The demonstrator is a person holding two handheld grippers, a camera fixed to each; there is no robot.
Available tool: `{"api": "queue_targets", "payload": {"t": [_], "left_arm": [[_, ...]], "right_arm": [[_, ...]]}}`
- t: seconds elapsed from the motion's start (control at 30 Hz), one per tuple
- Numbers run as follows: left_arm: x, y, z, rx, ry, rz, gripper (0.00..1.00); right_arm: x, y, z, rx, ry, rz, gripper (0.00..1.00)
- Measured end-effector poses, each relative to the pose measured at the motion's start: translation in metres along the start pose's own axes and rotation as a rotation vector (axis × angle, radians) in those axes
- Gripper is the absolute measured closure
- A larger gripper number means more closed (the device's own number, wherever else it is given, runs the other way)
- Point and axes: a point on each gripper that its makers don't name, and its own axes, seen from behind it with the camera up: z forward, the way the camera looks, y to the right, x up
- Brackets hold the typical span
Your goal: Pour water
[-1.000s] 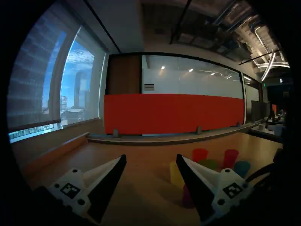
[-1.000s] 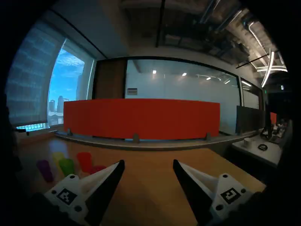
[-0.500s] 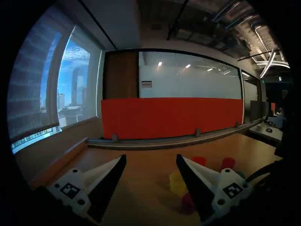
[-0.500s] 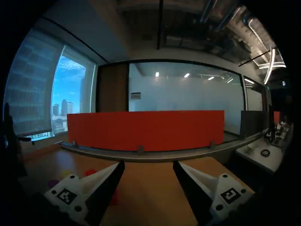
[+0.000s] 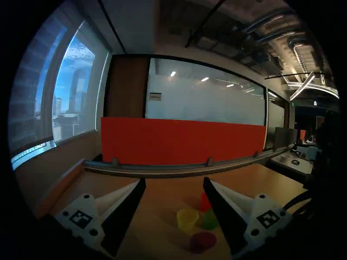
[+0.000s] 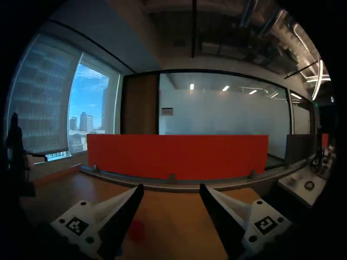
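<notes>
Left gripper (image 5: 174,179) spread wide, yellow cup (image 5: 187,219) ahead on table (image 5: 167,197)

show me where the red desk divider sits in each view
Left gripper view: the red desk divider spans the middle, beyond and above the yellow cup.
Right gripper view: it runs across the centre, just above the open jaws.
Shared landmark: the frosted glass wall directly above it.
</notes>
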Motion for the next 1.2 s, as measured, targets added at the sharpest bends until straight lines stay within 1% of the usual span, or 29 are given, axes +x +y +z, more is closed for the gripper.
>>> {"api": "queue_targets", "payload": {"t": [0.07,0.17,0.3,0.4,0.47,0.6,0.7,0.8,0.87,1.0,1.07,1.2], "left_arm": [[0.002,0.002,0.0,-0.02,-0.001,0.001,0.01],[0.003,0.008,-0.001,-0.059,-0.003,0.025,0.01],[0.002,0.02,-0.003,-0.124,-0.011,0.075,0.01],[0.0,0.03,-0.004,-0.169,-0.024,0.101,0.01],[-0.001,0.037,-0.004,-0.198,-0.029,0.109,0.01],[-0.002,0.051,-0.005,-0.268,-0.037,0.106,0.01],[-0.001,0.059,-0.006,-0.314,-0.042,0.109,0.01],[-0.003,0.066,-0.007,-0.349,-0.048,0.111,0.02],[-0.004,0.071,-0.008,-0.375,-0.052,0.108,0.01],[-0.007,0.082,-0.011,-0.421,-0.058,0.103,0.01],[-0.007,0.085,-0.012,-0.434,-0.058,0.106,0.01],[-0.013,0.091,-0.013,-0.461,-0.08,0.127,0.01]], "right_arm": [[-0.001,-0.001,-0.001,0.011,-0.005,-0.006,0.0],[-0.003,-0.005,-0.003,0.041,-0.022,-0.022,0.01],[-0.006,-0.015,-0.004,0.105,-0.042,-0.035,0.0],[-0.005,-0.025,-0.006,0.16,-0.056,-0.036,0.0],[-0.004,-0.031,-0.007,0.196,-0.061,-0.035,0.01],[-0.003,-0.049,-0.01,0.287,-0.067,-0.046,0.01],[-0.003,-0.062,-0.011,0.344,-0.073,-0.051,0.0],[-0.003,-0.07,-0.011,0.384,-0.079,-0.05,0.01],[-0.002,-0.074,-0.011,0.404,-0.082,-0.051,0.0],[-0.002,-0.077,-0.009,0.416,-0.083,-0.054,0.0],[-0.002,-0.078,-0.008,0.42,-0.085,-0.055,0.0],[-0.005,-0.08,-0.007,0.426,-0.095,-0.057,0.0]]}}
